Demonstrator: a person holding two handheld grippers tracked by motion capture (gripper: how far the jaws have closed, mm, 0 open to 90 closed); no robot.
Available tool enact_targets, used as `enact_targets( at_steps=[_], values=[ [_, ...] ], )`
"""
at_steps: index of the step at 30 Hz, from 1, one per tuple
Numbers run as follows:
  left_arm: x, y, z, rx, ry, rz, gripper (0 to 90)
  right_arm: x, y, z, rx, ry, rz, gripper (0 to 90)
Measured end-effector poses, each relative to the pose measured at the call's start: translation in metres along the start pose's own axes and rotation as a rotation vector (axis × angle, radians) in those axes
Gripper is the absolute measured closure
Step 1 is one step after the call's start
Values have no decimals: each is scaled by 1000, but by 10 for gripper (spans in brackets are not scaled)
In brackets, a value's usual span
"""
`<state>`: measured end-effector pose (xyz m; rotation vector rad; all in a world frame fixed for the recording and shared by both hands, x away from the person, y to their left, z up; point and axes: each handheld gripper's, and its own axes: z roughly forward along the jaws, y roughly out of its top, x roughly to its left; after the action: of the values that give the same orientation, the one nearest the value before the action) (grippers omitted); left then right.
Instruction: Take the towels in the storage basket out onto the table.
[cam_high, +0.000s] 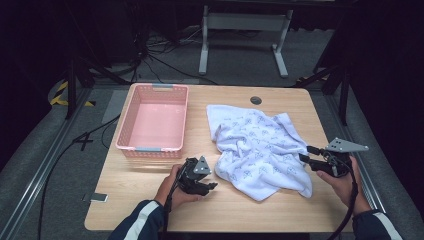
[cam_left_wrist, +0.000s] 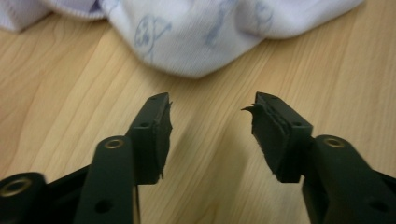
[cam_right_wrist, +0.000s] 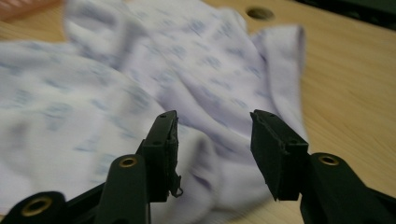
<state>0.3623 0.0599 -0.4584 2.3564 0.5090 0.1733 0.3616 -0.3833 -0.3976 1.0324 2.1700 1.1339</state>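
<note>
Towel (cam_high: 257, 147) lies rumpled mid-table, right of pink basket (cam_high: 152, 122). Both grippers, left (cam_high: 206, 186) and right (cam_high: 306, 153), gape empty. We should pinch opposite edges, then lift evenly.

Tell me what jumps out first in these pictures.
A rumpled white towel with a faint blue print sprawls across the table's right half. A pink basket sits at the far left. Near the front edge, the left claw and the right claw flank the towel, both open and holding nothing.
</note>
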Motion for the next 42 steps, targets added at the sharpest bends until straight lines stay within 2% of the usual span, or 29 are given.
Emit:
enact_targets(
  at_steps=[1, 3, 4, 7, 9, 10, 11, 13, 16, 18, 19, 21, 22, 23, 26, 28, 30, 32, 33, 34, 35, 37, 39, 42],
  values=[
    [0, -4, 0, 7, 2, -7, 431, 15, 7, -3, -19, 28, -40, 546],
    [0, -9, 1, 15, 7, -7, 375, 39, 13, -1, -34, 128, -93, 554],
    [-1, -11, 2, 4, 8, -13, 353, 53, 16, 2, -35, 171, -127, 563],
    [-2, -14, 3, -19, 3, -15, 297, 95, 18, 19, 7, 331, -209, 572],
    [-4, -15, 6, -29, 1, -11, 238, 121, 17, 35, 67, 398, -274, 570],
    [-4, -15, 7, -30, 8, 4, 208, 132, 15, 43, 94, 436, -300, 565],
    [-4, -15, 8, -31, 12, 10, 186, 141, 14, 50, 114, 442, -331, 554],
    [-3, -16, 9, -44, 11, 4, 168, 152, 12, 62, 156, 456, -356, 527],
    [-1, -17, 9, -55, 3, 13, 162, 158, 9, 80, 211, 457, -376, 541],
    [0, -17, 9, -53, 2, 11, 162, 157, 6, 90, 253, 427, -371, 629],
    [0, -16, 10, -55, 4, 9, 161, 156, 6, 93, 264, 430, -360, 651],
    [0, -16, 10, -58, 4, 8, 160, 154, 8, 94, 258, 398, -369, 795],
    [0, -16, 10, -57, 4, 9, 159, 152, 9, 93, 257, 409, -362, 849],
    [0, -16, 10, -56, 3, 10, 158, 150, 10, 93, 251, 410, -357, 867],
    [1, -15, 11, -56, 4, 12, 158, 143, 24, 82, 180, 425, -335, 875],
    [1, -15, 11, -56, 4, 13, 157, 133, 37, 73, 117, 402, -308, 875],
    [1, -15, 11, -55, 4, 13, 157, 115, 49, 65, 52, 351, -266, 874],
    [1, -15, 11, -56, 3, 13, 157, 97, 56, 63, 24, 309, -214, 874],
    [1, -15, 11, -56, 4, 13, 157, 82, 59, 63, 11, 272, -177, 873],
    [1, -15, 11, -55, 4, 13, 157, 68, 61, 64, 11, 229, -151, 873],
    [1, -14, 11, -52, 5, 12, 157, 60, 61, 65, 13, 209, -134, 873],
    [1, -14, 11, -49, 6, 12, 157, 35, 57, 67, 32, 177, -52, 872],
    [0, -13, 12, -46, 8, 4, 157, 21, 51, 69, 57, 125, -41, 872],
    [-1, -5, 15, -29, 23, -14, 172, 3, 40, 74, 112, 70, -12, 872]
  ],
)
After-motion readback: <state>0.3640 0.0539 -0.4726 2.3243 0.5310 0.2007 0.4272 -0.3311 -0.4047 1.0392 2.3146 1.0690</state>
